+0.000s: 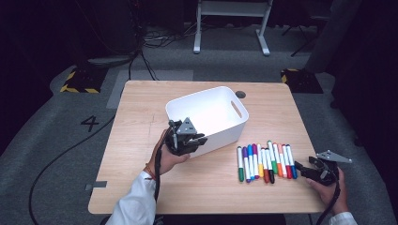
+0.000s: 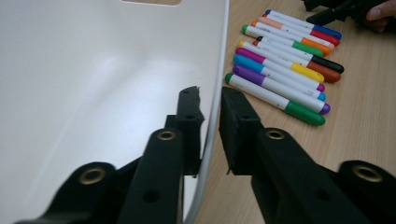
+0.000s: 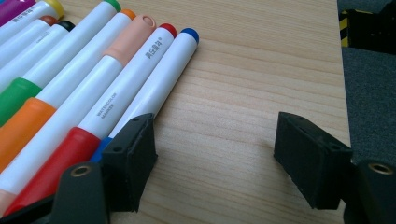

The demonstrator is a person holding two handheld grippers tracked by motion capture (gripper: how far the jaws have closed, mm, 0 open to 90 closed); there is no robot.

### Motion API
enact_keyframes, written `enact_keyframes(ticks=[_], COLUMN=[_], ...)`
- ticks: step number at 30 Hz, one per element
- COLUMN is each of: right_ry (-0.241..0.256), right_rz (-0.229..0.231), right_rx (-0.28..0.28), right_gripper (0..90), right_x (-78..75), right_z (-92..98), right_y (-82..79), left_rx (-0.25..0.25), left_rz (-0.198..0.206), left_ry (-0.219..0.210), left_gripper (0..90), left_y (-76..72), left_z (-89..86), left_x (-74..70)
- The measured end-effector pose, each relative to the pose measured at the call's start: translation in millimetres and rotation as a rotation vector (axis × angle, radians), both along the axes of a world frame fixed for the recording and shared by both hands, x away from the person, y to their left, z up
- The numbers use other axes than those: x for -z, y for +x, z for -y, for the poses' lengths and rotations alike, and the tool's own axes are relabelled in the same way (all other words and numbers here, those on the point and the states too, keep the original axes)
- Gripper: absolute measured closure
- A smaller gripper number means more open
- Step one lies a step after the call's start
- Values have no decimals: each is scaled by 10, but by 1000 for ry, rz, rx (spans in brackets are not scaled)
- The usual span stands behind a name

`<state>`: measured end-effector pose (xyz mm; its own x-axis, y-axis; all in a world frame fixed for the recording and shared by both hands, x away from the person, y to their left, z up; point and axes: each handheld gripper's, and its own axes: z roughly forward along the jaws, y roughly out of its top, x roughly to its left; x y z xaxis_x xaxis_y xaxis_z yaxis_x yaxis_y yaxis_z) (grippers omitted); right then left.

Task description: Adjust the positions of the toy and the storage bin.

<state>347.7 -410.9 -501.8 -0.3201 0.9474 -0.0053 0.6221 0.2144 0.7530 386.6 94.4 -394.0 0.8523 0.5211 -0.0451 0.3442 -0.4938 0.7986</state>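
On the wooden table (image 1: 141, 178) we see a white bin (image 1: 206, 115) standing near the middle, with a row of markers (image 1: 265, 161) lying side by side to its right and nearer to us. Our left gripper (image 1: 199, 140) sits at the near left corner of the bin, and in the left gripper view (image 2: 211, 123) its two black jaws straddle the thin white rim, one inside the bin and one outside, pressed nearly together on the wall so that the rim is pinched between them. From that view the markers (image 2: 285, 65) lie just beyond the bin on the wood, their coloured caps in green, purple, blue, yellow, brown, black, orange, red and dark blue. Our right gripper (image 1: 302, 169) rests low at the near right of the table, just beside the right end of the marker row. In the right gripper view (image 3: 215, 154) its jaws are spread wide with bare wood between them; the left jaw lies against the blue-capped marker (image 3: 159, 84), the last in the row, and the red-capped marker (image 3: 126, 88) lies next to it.
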Motion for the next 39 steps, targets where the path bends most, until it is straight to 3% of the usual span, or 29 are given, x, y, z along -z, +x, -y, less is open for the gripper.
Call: enact_keyframes(ticks=[7, 12, 17, 24, 26, 28, 30, 31, 32, 36, 37, 39], right_ry=[0, 0, 0, 0, 0, 0, 0, 0, 0, 0, 0, 0], right_rz=[0, 0, 0, 1, 1, 1, 1, 1, 1, 1, 0, 0], right_rx=[0, 0, -1, -1, -1, -1, -1, -1, -1, -1, -1, -1], right_gripper=[296, 296, 296, 296, 296, 296, 296, 296, 296, 296, 296, 296], right_x=[0, 0, 0, 0, 0, 0, 0, 0, 0, 0, 0, 0], right_z=[0, 0, 0, 0, 0, 0, 0, 0, 0, 0, 0, 1], right_y=[0, 0, -1, -2, -2, -2, -2, -2, -2, -3, -3, -3], left_rx=[49, 85, 75, 55, 38, 31, 29, 5, 5, -12, -9, -19], left_rz=[-16, -35, -62, -71, -63, -68, -60, -58, -58, -95, -111, -122], left_ry=[16, 36, 39, 51, 33, 31, 61, 84, 84, 136, 168, 172], left_gripper=[837, 835, 820, 778, 663, 606, 577, 530, 498, 546, 653, 695], left_y=[-46, -102, -204, -266, -289, -291, -276, -252, -252, -193, -175, -176], left_z=[-78, -258, -482, -621, -596, -554, -452, -326, -326, -95, -18, 17], left_x=[-30, -52, -67, -124, -197, -215, -250, -276, -276, -294, -285, -271])
